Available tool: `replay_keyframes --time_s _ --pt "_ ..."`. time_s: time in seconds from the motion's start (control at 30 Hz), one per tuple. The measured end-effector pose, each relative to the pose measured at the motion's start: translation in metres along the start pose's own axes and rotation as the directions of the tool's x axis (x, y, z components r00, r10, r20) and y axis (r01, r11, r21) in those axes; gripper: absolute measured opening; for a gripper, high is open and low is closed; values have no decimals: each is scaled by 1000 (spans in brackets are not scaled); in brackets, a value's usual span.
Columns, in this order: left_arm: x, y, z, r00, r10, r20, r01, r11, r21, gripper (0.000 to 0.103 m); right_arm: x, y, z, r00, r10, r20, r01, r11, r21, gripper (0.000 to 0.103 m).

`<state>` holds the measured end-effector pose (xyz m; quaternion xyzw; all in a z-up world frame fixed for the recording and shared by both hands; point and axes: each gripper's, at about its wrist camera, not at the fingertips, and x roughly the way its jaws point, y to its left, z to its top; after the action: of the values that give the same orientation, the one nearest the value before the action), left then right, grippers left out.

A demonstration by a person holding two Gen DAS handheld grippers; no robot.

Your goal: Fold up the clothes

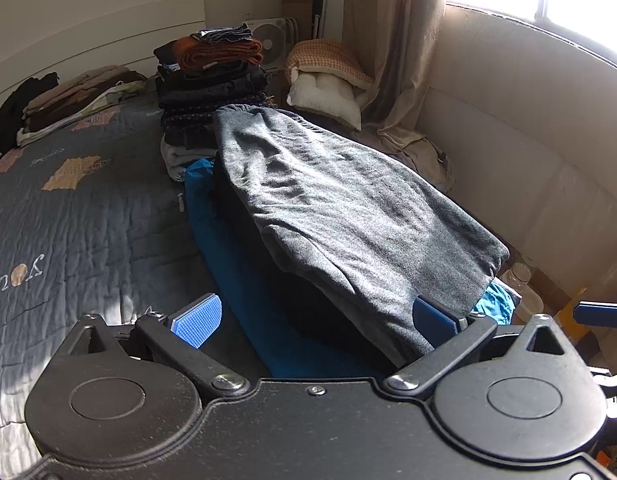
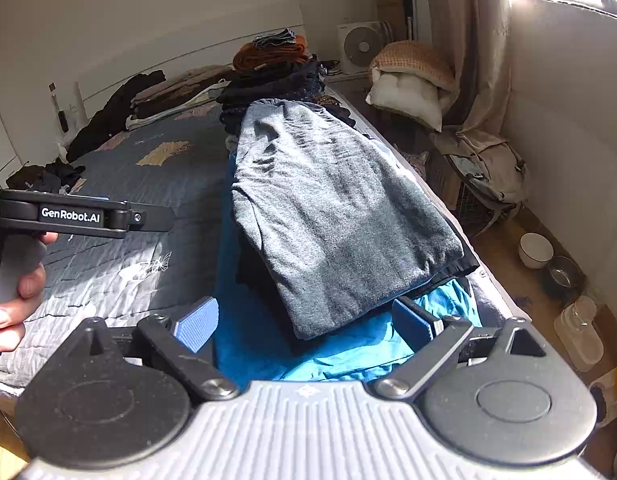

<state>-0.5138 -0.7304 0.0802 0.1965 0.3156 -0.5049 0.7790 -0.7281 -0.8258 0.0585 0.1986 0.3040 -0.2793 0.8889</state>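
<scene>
My grey garment (image 2: 340, 216) runs lengthwise away along the bed's (image 2: 120, 240) right edge; both grippers (image 1: 314, 322) (image 2: 306, 320) gape wide, empty, at its near end

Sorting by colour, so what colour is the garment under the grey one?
Bright blue, clearest in the right wrist view.

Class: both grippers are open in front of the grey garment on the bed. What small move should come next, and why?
Probably close the left gripper on the grey garment's near hem. Both it and the right gripper are open and hold nothing, and the hem lies between the left fingers.
</scene>
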Motion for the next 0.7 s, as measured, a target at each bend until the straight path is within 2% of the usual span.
replay_keyframes --time_s 0.47,0.7 --pt "2 -11 -7 1000 -17 -16 17 999 40 103 -43 19 -10 997 -75 -4 74 991 -108 94" --pt "1 -14 -8 999 -39 -21 40 998 50 103 -48 18 -2 997 -72 3 72 990 -122 94"
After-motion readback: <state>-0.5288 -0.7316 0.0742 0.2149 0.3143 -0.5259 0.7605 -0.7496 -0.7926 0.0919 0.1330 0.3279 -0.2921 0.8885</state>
